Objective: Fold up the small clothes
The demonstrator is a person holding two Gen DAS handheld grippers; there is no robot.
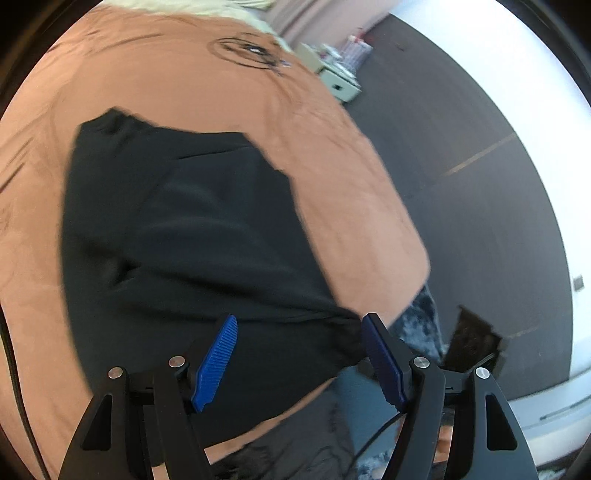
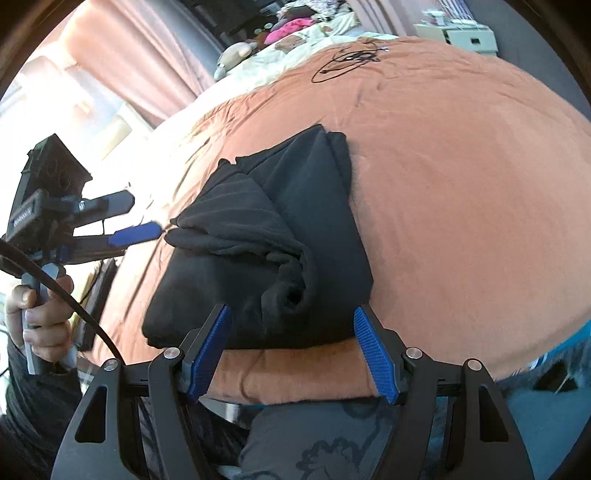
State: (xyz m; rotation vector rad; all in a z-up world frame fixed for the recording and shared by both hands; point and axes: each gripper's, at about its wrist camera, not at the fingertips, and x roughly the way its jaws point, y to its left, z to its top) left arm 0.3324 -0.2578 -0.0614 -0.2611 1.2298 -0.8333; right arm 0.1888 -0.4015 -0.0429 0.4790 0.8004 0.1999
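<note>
across the bed, an orange blanket [image 2: 461, 192] covers everything, and the black garment [image 2: 266, 240] lies folded in a bundle on it near the front edge. left claw [image 1: 299, 365] spread wide just over the cloth, gripping nothing. right claw [image 2: 291, 354] wide too, at the bundle's near edge. coiled black cable [image 2: 347, 61] lies farther up. pink curtains [image 2: 147, 62], pale bedside cabinet [image 2: 469, 35], dark floor [image 1: 461, 122] beyond.

The left wrist camera looks steeply down from close above the black garment [image 1: 192, 229], near the orange bedspread's [image 1: 354, 206] edge. The right wrist camera looks lower across the bedspread toward the far pillows [image 2: 295, 40]. Both share garment, bedspread and coiled cable [image 2: 347, 62]
</note>
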